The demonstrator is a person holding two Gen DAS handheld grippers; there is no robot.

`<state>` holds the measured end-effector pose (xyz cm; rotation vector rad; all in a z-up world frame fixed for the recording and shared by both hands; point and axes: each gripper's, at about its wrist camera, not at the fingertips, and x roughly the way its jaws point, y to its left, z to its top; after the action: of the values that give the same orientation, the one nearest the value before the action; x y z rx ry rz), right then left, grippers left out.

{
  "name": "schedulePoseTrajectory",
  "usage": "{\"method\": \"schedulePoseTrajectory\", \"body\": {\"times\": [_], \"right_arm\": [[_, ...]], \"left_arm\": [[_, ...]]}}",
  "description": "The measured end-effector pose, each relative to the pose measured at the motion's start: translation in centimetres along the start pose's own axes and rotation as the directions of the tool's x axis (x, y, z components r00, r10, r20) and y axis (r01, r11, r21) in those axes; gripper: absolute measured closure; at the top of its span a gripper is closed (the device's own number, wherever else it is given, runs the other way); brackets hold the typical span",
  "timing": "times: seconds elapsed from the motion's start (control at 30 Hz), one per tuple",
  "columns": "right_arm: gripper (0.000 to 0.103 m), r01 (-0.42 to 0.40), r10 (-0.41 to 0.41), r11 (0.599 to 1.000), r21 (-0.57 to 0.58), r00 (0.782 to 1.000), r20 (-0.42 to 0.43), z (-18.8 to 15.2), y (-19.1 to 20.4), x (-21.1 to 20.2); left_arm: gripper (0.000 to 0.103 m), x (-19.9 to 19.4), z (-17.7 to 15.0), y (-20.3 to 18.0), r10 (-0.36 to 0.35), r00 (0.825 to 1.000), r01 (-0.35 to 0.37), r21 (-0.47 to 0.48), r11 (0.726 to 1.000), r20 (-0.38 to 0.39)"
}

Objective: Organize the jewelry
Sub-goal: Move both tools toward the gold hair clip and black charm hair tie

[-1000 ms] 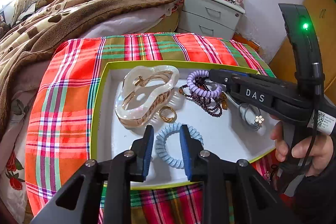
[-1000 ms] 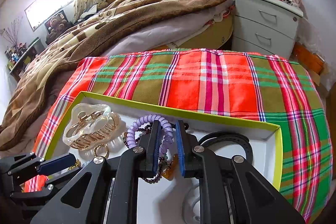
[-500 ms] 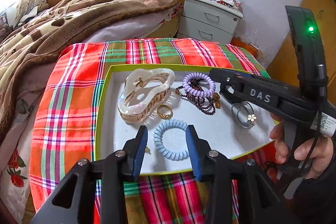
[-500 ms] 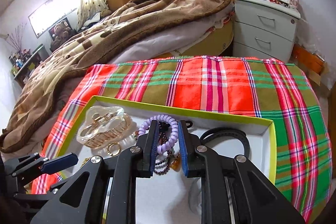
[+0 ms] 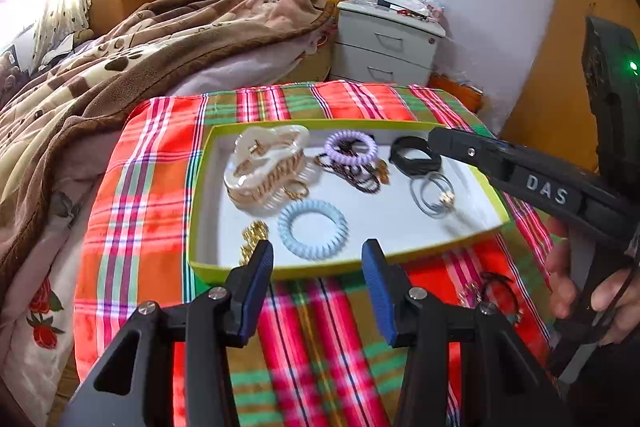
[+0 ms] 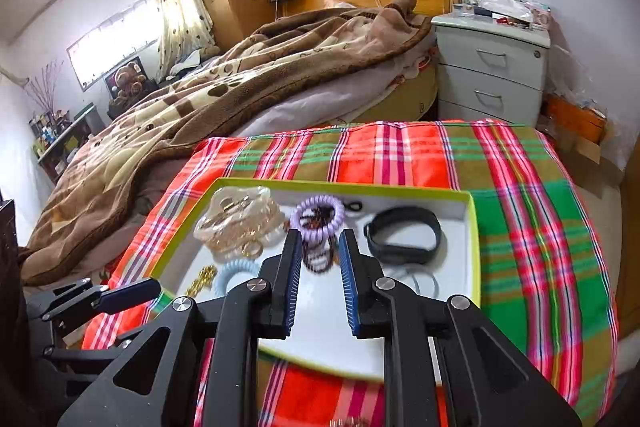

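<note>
A white tray with a lime-green rim (image 5: 200,187) (image 6: 474,227) lies on a plaid cloth. In it are a pearly hair claw (image 5: 266,163) (image 6: 236,219), a purple coil tie (image 5: 351,148) (image 6: 318,215) on dark beads, a blue coil tie (image 5: 313,229) (image 6: 234,273), a black band (image 5: 414,157) (image 6: 404,233), a grey tie with a flower (image 5: 434,197) and a gold chain (image 5: 252,237) (image 6: 202,279). My left gripper (image 5: 317,255) is open and empty above the tray's near rim. My right gripper (image 6: 320,243) is open and empty, raised above the tray's near side.
The plaid cloth (image 5: 140,187) covers a low surface beside a bed with a brown blanket (image 6: 240,75). A grey nightstand (image 6: 492,67) stands behind. More small dark jewelry (image 5: 492,291) lies on the cloth right of my left gripper.
Both grippers have pulled back and up from the tray. My left gripper opened wide and left the blue coil tie in the tray. My right gripper opened and left the purple coil tie.
</note>
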<state>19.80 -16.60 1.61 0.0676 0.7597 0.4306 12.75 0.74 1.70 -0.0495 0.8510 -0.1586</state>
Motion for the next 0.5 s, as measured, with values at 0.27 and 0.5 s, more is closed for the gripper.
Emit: {"method": "schedulePoseTrajectory", "body": {"times": [0.27,0.5], "right_arm": [[0.048,0.05,-0.05,0.999,-0.005,0.999,0.013,-3.7,-0.6,-3.7],[0.048,0.103,-0.103,0.995,0.014,0.995,0.007,-6.4,-2.4,-6.0]], "left_arm": [[0.055,-1.0,-2.0,-1.0,-0.082,0.996,0.082,-0.018,0.996,-0.017],[0.055,-1.3,-3.6,-1.9,-0.144,0.989,0.144,-0.024,0.989,-0.041]]}}
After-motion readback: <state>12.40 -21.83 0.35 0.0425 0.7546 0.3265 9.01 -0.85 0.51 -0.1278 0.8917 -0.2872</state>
